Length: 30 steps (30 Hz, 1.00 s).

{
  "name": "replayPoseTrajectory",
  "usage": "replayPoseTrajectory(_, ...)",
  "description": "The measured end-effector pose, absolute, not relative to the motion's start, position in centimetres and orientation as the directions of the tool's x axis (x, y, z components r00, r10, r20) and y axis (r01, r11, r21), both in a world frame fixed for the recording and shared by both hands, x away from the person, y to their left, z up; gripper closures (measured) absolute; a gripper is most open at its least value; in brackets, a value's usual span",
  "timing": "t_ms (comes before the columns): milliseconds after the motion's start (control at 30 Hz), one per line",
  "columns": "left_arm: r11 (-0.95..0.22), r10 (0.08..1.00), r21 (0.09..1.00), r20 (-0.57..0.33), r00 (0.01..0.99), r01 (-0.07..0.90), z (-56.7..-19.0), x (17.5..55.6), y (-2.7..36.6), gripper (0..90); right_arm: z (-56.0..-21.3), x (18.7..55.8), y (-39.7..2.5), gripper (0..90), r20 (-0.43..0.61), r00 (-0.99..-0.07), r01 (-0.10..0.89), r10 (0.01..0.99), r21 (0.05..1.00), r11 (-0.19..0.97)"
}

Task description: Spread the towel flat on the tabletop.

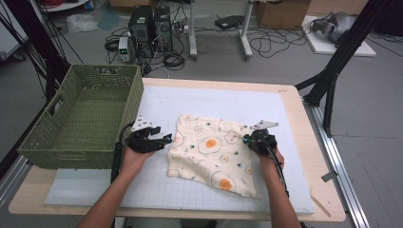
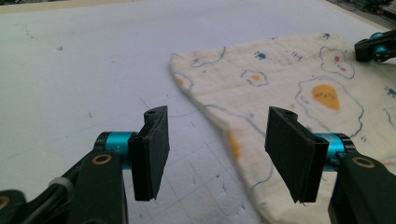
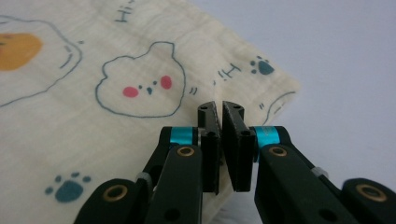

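Behind the table point(image 1: 304, 142) I see a floor with cables and computer boxes. On the table's left edge stands a green basket point(image 1: 85, 118). Near the middle of the white mat point(image 1: 95, 185) lies a cloth point(image 1: 209, 154) printed with eggs. My left gripper point(image 1: 167, 138) is wide open at the cloth's left edge, without touching it. My right gripper point(image 3: 220, 112) has its jaws pressed together on the cloth's right edge.

Both grippers were black with teal collars and brass-coloured pivot screws. The left gripper point(image 2: 212, 154) carried flat rectangular pads, and the right gripper point(image 3: 221, 149) matched. Each bore a grey three-cornered plate and a black cable.
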<state>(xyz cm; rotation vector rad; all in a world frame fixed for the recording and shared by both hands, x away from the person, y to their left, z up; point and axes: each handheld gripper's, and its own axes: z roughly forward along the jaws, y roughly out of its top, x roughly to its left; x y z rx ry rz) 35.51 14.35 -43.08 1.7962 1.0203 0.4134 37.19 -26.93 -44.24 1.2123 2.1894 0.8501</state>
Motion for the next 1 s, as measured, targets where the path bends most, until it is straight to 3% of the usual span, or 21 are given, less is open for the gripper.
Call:
replayPoseTrajectory(67, -0.167, 0.792, 0.869, -0.163, 0.588, 0.467, -43.0, 35.8, 14.1, 39.7, -44.2, 37.2, -27.3, 83.7, -0.143, -0.431, 0.567, 0.891, 0.725, 0.391)
replayPoseTrajectory(133, -0.175, 0.792, 0.866, -0.159, 0.590, 0.468, -42.8, 36.2, 13.6, 39.5, -43.9, 36.9, -27.4, 74.8, -0.147, -0.414, 0.548, 0.898, 0.748, 0.375)
replayPoseTrajectory(267, -0.197, 0.788, 0.865, -0.141, 0.600, 0.462, -42.7, 37.1, 12.4, 39.2, -43.0, 35.8, -27.5, 64.1, -0.120, -0.434, 0.501, 0.893, 0.791, 0.350)
replayPoseTrajectory(767, -0.329, 0.796, 0.767, -0.089, 0.599, 0.551, -44.6, 41.7, 7.8, 38.9, -41.9, 30.5, -29.2, 39.8, -0.074, -0.525, 0.424, 0.848, 0.841, 0.336)
replayPoseTrajectory(833, -0.362, 0.793, 0.768, -0.044, 0.608, 0.528, -44.7, 41.6, 7.3, 43.0, -42.0, 30.4, -29.2, 39.8, -0.075, -0.526, 0.424, 0.847, 0.840, 0.337)
replayPoseTrajectory(900, -0.394, 0.767, 0.774, -0.021, 0.641, 0.496, -44.7, 41.4, 7.1, 52.9, -42.0, 30.5, -29.1, 39.8, -0.075, -0.531, 0.423, 0.844, 0.839, 0.341)
replayPoseTrajectory(933, -0.407, 0.755, 0.775, -0.012, 0.655, 0.484, -44.7, 41.4, 7.1, 69.0, -42.1, 30.5, -29.1, 39.8, -0.076, -0.532, 0.423, 0.843, 0.839, 0.343)
replayPoseTrajectory(1000, -0.416, 0.756, 0.769, -0.004, 0.655, 0.485, -44.6, 41.6, 7.1, 85.8, -42.2, 30.6, -29.0, 39.6, -0.077, -0.537, 0.426, 0.840, 0.835, 0.349)
